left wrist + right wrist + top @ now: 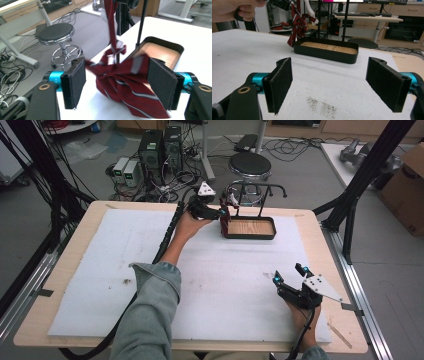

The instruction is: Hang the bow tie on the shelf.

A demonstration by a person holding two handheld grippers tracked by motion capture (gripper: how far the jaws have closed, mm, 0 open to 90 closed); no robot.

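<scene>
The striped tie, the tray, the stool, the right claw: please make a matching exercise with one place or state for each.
Things:
1. striped tie
2. black tray with wooden bottom
3. round stool
4. right claw

Places or states:
A. on the floor beyond the table
B. open, holding nothing
C. hanging from the rack, between the left claw's pads
D. at the table's far edge

Pairs: 1-C, 2-D, 3-A, 4-B

A dark-rimmed, wood-floored tray stand [248,228] sits at the white mat's [100,270] far edge, a red striped tie [224,218] draped at its left end.

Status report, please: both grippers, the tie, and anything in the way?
Left gripper open around the red tie at the stand. Right gripper open, empty, near table edge. Stand's posts close behind the tie.
</scene>
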